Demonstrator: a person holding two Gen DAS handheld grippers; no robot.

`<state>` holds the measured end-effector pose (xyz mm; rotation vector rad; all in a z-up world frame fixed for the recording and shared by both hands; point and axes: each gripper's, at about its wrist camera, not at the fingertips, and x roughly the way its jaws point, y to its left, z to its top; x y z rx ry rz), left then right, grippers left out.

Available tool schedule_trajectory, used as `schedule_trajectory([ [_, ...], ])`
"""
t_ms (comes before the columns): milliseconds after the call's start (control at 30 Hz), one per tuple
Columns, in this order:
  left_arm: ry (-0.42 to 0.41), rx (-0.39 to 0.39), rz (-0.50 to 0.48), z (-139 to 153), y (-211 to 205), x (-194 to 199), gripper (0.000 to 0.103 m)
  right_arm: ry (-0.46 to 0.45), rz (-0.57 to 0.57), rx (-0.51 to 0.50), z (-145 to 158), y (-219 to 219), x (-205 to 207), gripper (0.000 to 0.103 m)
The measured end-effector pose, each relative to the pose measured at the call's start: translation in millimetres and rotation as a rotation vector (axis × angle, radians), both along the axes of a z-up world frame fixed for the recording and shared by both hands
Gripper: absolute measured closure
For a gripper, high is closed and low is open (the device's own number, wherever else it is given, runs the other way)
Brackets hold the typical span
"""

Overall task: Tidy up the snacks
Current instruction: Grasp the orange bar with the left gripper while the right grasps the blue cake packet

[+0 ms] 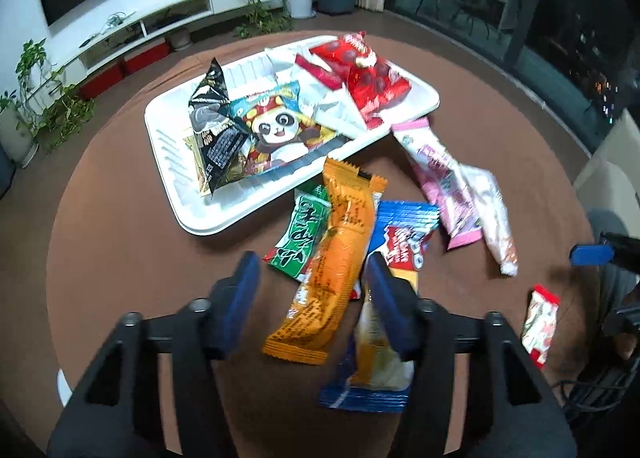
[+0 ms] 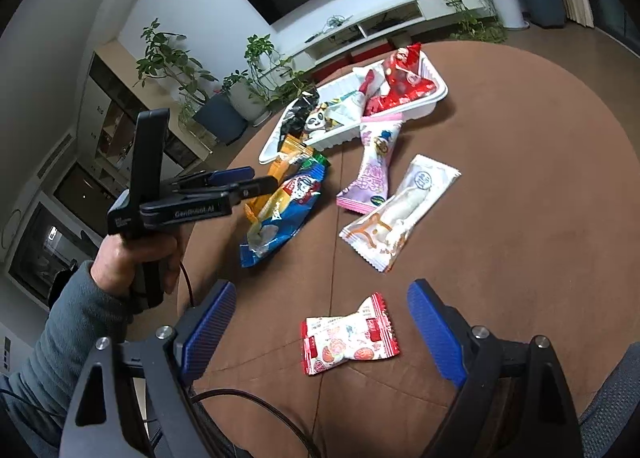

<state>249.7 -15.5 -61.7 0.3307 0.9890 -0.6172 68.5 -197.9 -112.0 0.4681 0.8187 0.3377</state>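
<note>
Both jaws stand apart, pressing on nothing: my left gripper (image 1: pixel 310 294) straddles the orange packet (image 1: pixel 332 266) at lower centre, my right gripper (image 2: pixel 320 332) brackets the red candy (image 2: pixel 350 336). I'd seat the pads squarely before lifting toward the white tray (image 1: pixel 168 146) upper left.

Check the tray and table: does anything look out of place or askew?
Yes. The pink packet lies with one end tucked under the tray rim and the rest on the table. Six more snacks lie loose outside the tray, the orange bar across the green packet.
</note>
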Motion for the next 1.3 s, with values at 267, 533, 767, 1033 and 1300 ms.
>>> schedule_trajectory([
  [267,0.017,0.072,-0.053,-11,-15,-5,0.055,0.015,0.005,-0.010,-4,1,3,0.013],
  [533,0.044,0.102,-0.099,-16,-35,-9,0.070,0.026,0.010,-0.024,-5,6,4,0.013],
  [767,0.051,0.129,-0.095,-23,-42,-17,0.082,0.036,0.011,-0.041,-5,10,3,0.013],
  [1033,0.081,0.030,0.021,-20,-14,-31,0.086,0.041,0.031,-0.061,-2,22,6,0.014],
  [1300,0.116,-0.112,0.187,-14,35,-69,0.086,0.060,0.085,-0.088,5,56,30,0.014],
])
